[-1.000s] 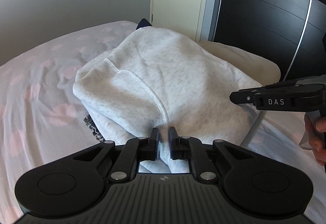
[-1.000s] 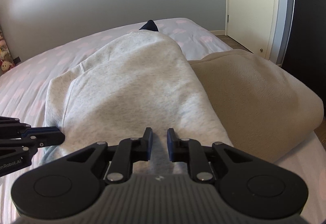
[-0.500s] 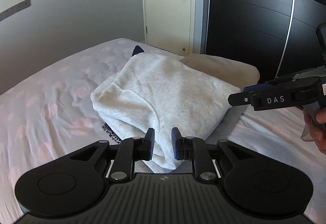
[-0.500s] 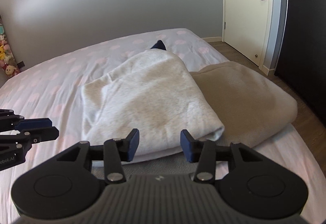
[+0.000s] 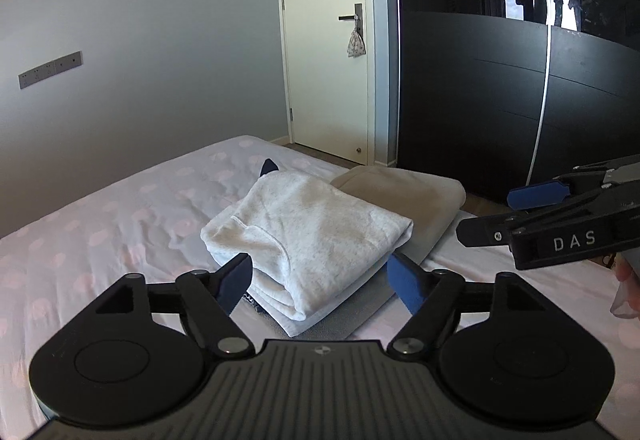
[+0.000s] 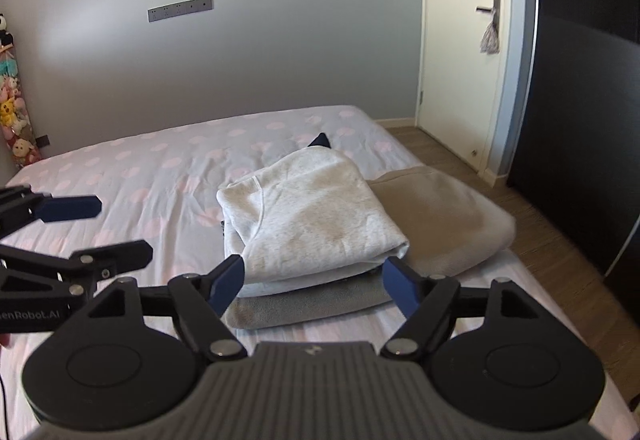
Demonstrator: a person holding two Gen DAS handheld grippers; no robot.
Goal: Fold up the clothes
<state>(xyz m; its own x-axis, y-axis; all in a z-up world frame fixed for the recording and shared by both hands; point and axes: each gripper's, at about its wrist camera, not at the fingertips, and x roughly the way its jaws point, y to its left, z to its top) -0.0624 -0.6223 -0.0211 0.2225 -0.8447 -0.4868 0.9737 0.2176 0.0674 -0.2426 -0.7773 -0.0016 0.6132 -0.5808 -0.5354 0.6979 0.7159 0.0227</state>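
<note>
A: Lying folded at the centre of both wrist views: a pale grey sweatshirt, topmost on a small stack on a bed sheet dotted with pink. Under it, a darker grey folded layer; just right of it and touching, a beige folded garment. Behind the stack, a dark navy tip poking up.

B: And the grippers?

A: Left gripper low in its own view, blue pads spread wide, holding nothing, clear of the cloth. Right gripper likewise spread wide and empty, its pads framing the near edge of the stack without touching it. Each one also visible from the side in the other's view, at the frame's edge, also parted.

B: Stage of the work?

A: Judging by the tidy rectangle, fold on this piece looks finished and released. Likely next: checking the stack or reaching for another garment; none unfolded in sight.

B: Doing that well?

A: Backing away straight, pads kept apart, so no edge snags and lifts. Watching the near right corner of the sweatshirt, overhanging slightly and soft; a brush there could undo the fold. If squaring up, pressing flat from above rather than pinching.
</note>
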